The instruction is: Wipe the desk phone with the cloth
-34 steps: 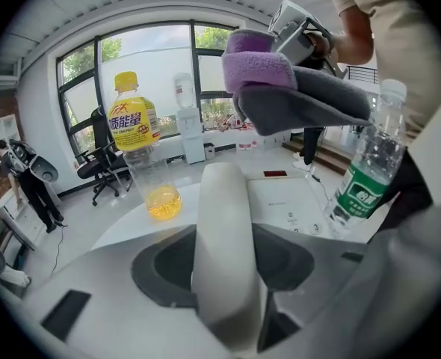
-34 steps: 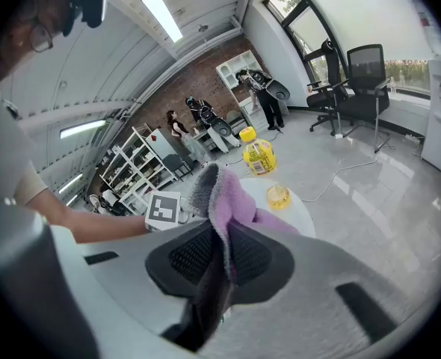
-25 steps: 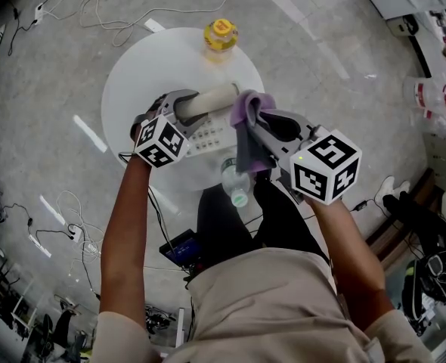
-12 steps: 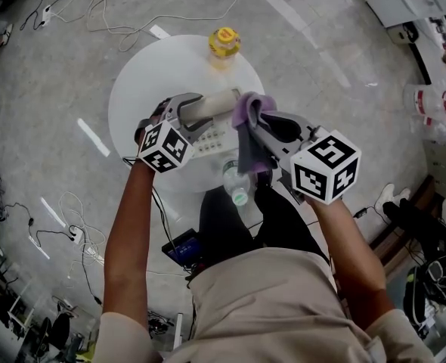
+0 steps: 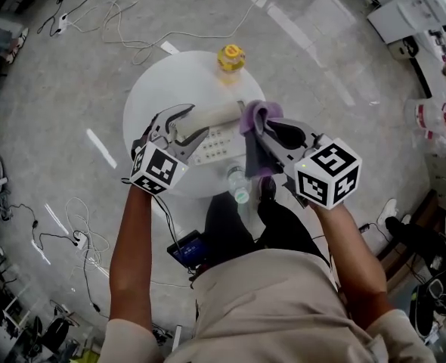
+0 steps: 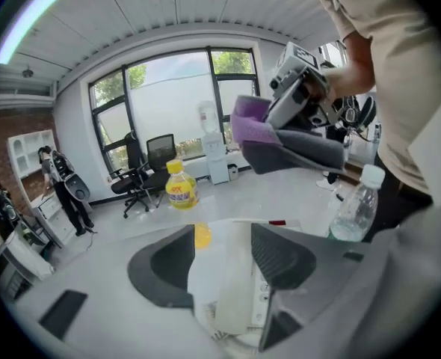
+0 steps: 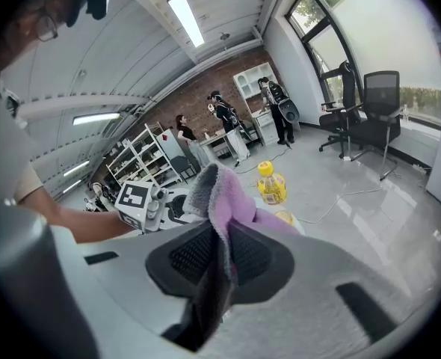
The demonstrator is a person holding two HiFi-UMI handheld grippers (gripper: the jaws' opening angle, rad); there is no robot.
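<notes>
Only its own view shows the right gripper (image 7: 222,234) clamping the cloth (image 7: 224,193).

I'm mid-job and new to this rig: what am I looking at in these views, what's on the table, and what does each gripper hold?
No robot here: a person holds a two-jaw gripper in each hand. The head view looks steeply down from their head; each gripper view looks along that gripper's jaws. On the round white table sit a desk phone, a clear water bottle at the near edge and a yellow bottle at the far edge. The left gripper has the phone's white handset between its jaws; they have just been opening a little, but it looks gripped. The right gripper is clamped on a purple cloth.
</notes>
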